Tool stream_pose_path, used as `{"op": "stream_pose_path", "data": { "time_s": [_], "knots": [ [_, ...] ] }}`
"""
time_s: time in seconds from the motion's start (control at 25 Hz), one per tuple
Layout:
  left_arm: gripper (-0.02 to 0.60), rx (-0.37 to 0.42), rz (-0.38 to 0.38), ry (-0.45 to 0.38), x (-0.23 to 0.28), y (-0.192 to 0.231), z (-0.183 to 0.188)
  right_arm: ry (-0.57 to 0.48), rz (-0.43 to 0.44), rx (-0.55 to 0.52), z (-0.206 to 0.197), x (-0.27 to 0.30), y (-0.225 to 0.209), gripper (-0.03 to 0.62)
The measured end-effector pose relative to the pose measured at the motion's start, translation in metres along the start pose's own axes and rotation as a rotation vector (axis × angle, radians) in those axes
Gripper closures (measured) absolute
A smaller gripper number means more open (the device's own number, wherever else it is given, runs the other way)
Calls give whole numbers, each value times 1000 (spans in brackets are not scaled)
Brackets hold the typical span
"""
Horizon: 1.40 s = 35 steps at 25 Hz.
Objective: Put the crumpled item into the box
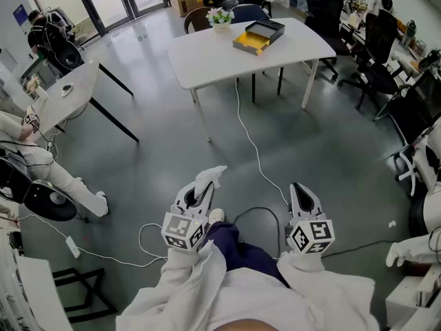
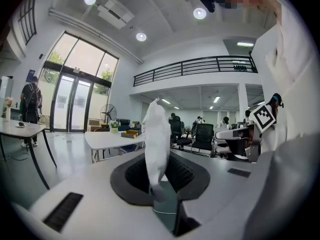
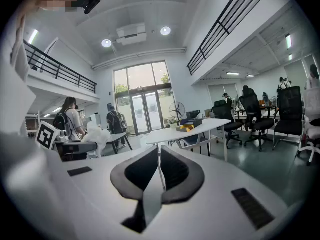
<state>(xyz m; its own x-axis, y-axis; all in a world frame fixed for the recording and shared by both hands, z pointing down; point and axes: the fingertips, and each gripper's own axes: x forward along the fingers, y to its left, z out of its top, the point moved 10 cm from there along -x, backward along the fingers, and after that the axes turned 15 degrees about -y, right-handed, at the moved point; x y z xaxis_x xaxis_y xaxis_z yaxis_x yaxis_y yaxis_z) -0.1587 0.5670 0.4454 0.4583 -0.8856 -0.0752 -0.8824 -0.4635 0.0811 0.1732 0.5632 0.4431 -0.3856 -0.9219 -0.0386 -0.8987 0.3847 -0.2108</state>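
My left gripper is shut on a crumpled white item, which sticks out past the jaw tips. In the left gripper view the crumpled item stands upright between the black pads, with my left gripper closed round its lower end. My right gripper is shut with nothing in it; in its own view the right gripper shows both pads meeting. The box, black outside and yellow inside, lies open on the white table far ahead. It is small in both gripper views: box, box.
A white cable trails across the grey floor from the table toward me. A potted plant stands beside the box. A second table is at the left, office chairs at the right. A person in white sits at the far left.
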Motion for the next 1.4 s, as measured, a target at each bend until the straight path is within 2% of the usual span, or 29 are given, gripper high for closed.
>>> {"op": "stream_pose_path", "data": {
  "time_s": [0.32,0.8,1.4],
  "knots": [
    [522,-20,-30,-10,-8,-23,-3,0,13,20,0,-21,3,551],
    [522,-29,-42,-5,-10,-24,-2,-14,-3,37,1,-27,4,550],
    [522,-29,-118,7,57,5,-13,0,-29,36,-6,26,-12,549]
  ]
}}
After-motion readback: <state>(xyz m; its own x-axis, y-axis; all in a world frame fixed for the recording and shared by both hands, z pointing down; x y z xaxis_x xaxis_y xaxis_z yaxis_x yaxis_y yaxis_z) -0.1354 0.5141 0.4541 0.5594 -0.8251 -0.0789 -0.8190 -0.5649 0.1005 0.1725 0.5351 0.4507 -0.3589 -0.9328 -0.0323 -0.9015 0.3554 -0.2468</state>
